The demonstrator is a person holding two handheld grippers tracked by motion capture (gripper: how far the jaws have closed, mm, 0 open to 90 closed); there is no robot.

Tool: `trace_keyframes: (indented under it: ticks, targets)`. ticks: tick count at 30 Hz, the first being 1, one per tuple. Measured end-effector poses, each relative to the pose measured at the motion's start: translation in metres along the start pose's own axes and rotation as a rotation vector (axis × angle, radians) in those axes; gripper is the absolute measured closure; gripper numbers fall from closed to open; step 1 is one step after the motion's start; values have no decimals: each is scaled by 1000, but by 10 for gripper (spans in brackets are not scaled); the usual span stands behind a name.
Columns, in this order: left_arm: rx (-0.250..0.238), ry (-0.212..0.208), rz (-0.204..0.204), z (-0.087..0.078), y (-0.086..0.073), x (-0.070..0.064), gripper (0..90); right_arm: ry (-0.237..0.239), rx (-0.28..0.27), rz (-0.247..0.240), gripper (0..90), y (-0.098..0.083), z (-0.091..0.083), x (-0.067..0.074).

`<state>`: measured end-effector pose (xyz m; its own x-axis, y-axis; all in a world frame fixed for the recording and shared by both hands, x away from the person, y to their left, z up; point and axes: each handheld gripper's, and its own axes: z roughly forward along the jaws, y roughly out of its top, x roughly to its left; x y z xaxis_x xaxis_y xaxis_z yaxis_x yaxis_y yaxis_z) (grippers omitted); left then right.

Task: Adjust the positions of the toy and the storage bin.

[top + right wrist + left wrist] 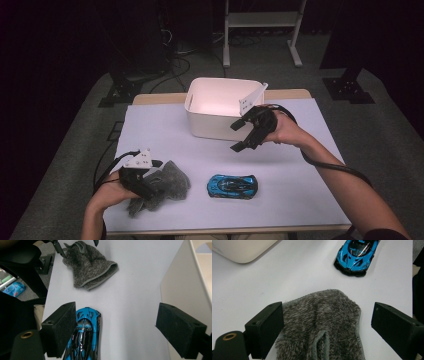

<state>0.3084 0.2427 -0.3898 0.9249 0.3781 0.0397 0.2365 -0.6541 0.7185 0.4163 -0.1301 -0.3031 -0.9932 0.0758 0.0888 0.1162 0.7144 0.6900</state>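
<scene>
In the high view the left gripper sits at the lower left over a grey cloth, jaws apart, while the right gripper hangs in mid-frame just in front of the white bin, its jaws also apart and empty; a blue car lies below centre on the white sheet, right of the cloth and apart from it. In the left gripper view the cloth fills the lower middle between the two wide-open jaws, its left edge at or against the left jaw and its right edge clear of the right one; the car is at the upper right, the bin at the upper left. To grip well, I would lower until the jaws straddle a thick fold, then close on it, not on the thin hem. In the right gripper view the jaws stand wide with nothing held; the car lies at the lower left beside the left jaw, the cloth at the top, the bin wall on the right.
</scene>
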Motion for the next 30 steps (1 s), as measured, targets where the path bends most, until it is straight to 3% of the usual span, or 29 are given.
trace_keyframes:
  ticks: [15,17,26,30]
  targets:
    - [-17,2,-21,-8,-6,-1,98,-24,26,-38,157,37,2,-22]
    - [-14,3,-25,-8,-7,0,98,-25,31,-37,203,39,2,-28]
    - [-26,8,-37,-13,-9,0,99,-37,57,-4,258,45,11,-57]
    - [-28,9,-40,-13,-9,0,99,-21,80,36,296,43,19,-70]
